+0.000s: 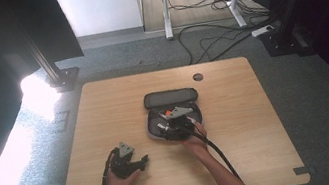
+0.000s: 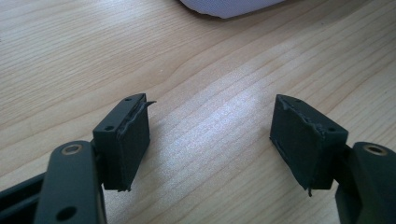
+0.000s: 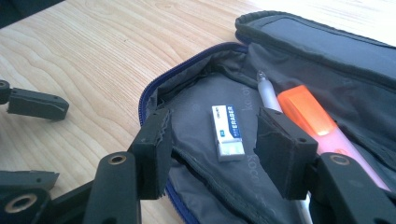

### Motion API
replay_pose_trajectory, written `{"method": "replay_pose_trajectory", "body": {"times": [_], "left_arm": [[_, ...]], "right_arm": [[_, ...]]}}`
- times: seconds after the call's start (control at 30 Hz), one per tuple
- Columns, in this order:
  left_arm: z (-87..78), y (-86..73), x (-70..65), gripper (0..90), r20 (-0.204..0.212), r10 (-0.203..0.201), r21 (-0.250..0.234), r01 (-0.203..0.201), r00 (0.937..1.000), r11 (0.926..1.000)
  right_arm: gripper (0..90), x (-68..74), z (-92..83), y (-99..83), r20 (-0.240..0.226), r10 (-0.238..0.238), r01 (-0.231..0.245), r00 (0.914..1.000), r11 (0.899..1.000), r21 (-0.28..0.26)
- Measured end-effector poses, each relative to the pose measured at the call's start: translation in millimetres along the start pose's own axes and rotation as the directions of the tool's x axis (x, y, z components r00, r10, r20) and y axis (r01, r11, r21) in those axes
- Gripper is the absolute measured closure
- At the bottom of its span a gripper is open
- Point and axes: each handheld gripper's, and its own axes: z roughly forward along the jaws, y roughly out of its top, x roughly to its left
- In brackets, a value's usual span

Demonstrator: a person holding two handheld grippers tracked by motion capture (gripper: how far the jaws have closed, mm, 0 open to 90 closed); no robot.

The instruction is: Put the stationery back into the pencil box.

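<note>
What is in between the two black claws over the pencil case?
A white eraser lies inside the open pencil case, seen between the right gripper jaws in the right gripper view.

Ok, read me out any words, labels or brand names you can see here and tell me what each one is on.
"ERASER": on the sleeve of the white eraser lying inside the open pencil case.
Small blue mark at the top of the eraser sleeve: too small to read.
Faint printed letters on the case's grey lining beside the eraser: partly creased, not legible.
Orange highlighter and pen: no readable text.
</note>
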Motion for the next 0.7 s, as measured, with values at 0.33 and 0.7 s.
{"method": "replay_pose_trajectory", "body": {"times": [0.33, 0.7], "left_arm": [[-0.1, 0.0, 0.0, 28.5, 0.000, 0.001, 0.001, -0.001, 1.0000, 1.0000], [-0.2, 0.0, 0.2, 28.6, -0.001, 0.005, 0.002, -0.005, 1.0000, 1.0000]], "right_arm": [[44.6, -3.7, -24.9, -9.0, -0.030, -0.003, 0.002, 0.9996, 0.999, -0.039], [44.3, -10.0, -58.5, -32.3, -0.022, 0.005, -0.007, 0.9997, 0.996, -0.084]]}}
